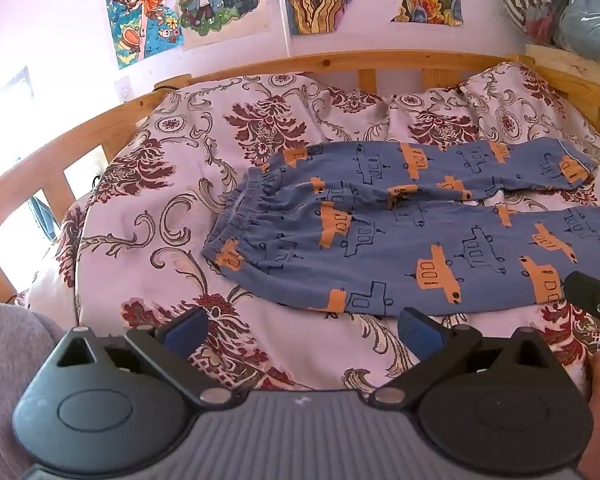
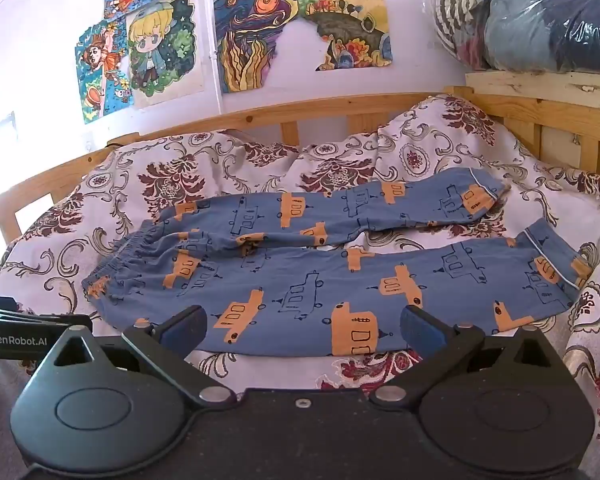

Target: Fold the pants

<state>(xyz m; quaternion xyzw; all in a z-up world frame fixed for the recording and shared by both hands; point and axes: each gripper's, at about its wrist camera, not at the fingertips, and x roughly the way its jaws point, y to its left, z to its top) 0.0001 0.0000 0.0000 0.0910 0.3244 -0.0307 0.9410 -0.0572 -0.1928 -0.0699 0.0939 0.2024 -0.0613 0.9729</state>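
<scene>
Left gripper [image 1: 302,330] jaws wide apart, gripping nothing; right gripper [image 2: 304,328] likewise spread, empty, over the near leg of soft blue pyjama pants [image 2: 320,264], flat on floral bedding [image 2: 228,364], waistband left

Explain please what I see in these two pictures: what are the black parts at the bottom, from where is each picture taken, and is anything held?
A person holds a hand tool with two fingers in each hand; each tool carries a camera looking forward. The left gripper fills the bottom of the left picture, the right gripper the bottom of the right one. Both stand open and hold nothing. Before them, blue pants with orange vehicles lie spread flat on a flowered bedcover, waistband to the left, legs to the right, unfolded. Behind are a wooden bed rail and drawings on the wall.
</scene>
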